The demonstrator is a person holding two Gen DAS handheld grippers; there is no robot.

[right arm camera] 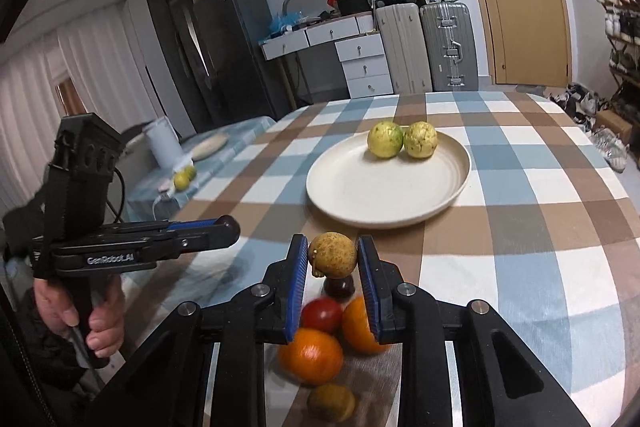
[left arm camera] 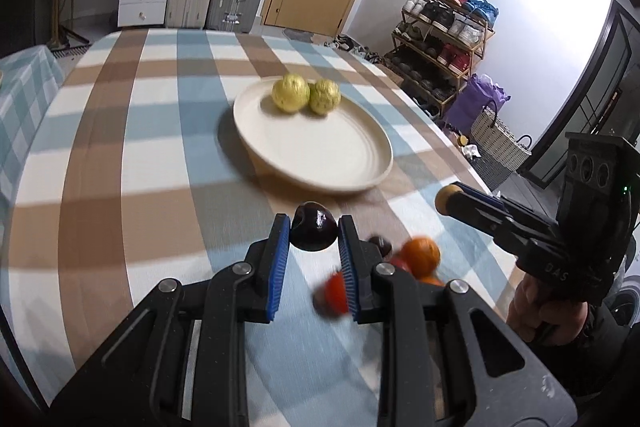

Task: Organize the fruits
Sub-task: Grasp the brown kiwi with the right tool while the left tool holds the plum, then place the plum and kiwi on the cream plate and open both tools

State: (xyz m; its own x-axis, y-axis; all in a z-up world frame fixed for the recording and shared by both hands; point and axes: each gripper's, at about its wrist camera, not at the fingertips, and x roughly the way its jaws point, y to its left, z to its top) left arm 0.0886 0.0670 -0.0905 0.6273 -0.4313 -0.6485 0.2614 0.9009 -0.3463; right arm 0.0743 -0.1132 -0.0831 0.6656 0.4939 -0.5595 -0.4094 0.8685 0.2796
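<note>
My left gripper is shut on a dark purple fruit, held above the checked tablecloth short of the cream plate. Two yellow-green fruits lie at the plate's far side. My right gripper is shut on a brownish-yellow fruit, also short of the plate. Below it on the cloth lie two oranges, a red fruit, a dark fruit and a brownish fruit. The right gripper also shows at the right of the left wrist view.
The table's right edge drops toward a shoe rack and baskets. A side table on the left carries a white jug, a flat dish and a yellow fruit. Suitcases and drawers stand beyond the table's far edge.
</note>
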